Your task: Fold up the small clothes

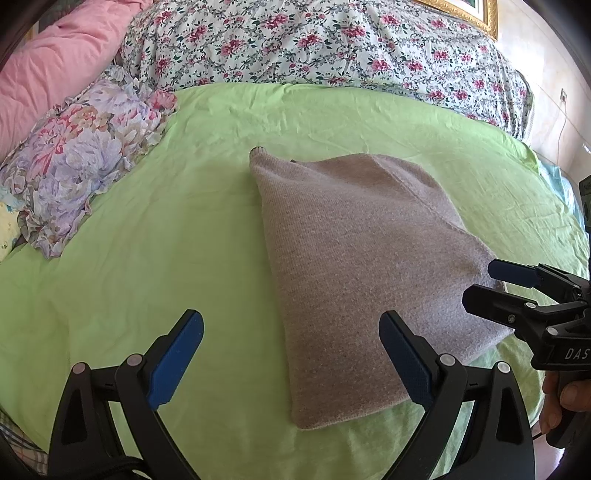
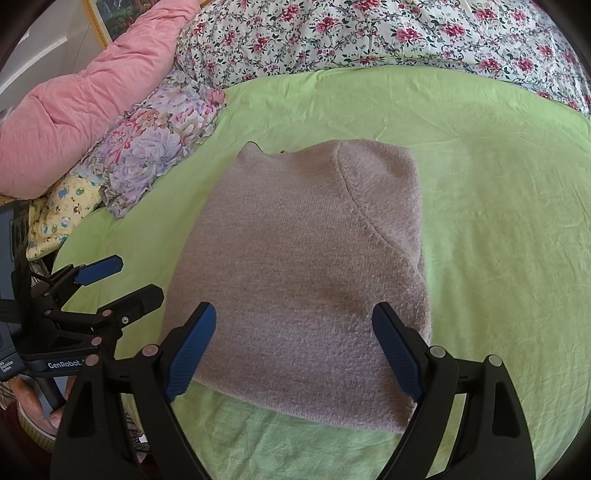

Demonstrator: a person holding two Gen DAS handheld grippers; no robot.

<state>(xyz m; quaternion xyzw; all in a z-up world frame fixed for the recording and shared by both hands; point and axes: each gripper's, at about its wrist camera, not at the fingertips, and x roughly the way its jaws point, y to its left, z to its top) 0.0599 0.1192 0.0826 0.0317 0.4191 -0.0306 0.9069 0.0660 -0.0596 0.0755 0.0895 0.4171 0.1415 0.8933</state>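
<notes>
A folded beige-grey knit garment (image 1: 362, 273) (image 2: 306, 273) lies flat on the green sheet (image 1: 147, 240) (image 2: 498, 221). My left gripper (image 1: 291, 354) hovers open over the sheet at the garment's near left edge, nothing between its blue pads. In the right wrist view it shows at the lower left (image 2: 125, 277), still open. My right gripper (image 2: 293, 347) is open above the garment's near edge, empty. From the left wrist view it appears at the right (image 1: 480, 284), jaws apart beside the garment's right corner.
A flowered pillow (image 1: 81, 162) (image 2: 155, 155) and a pink quilt (image 1: 55, 62) (image 2: 92, 103) lie at the far left. A rose-print duvet (image 1: 332, 40) (image 2: 406, 33) is bunched along the back. A hand (image 1: 561, 402) holds the right gripper's handle.
</notes>
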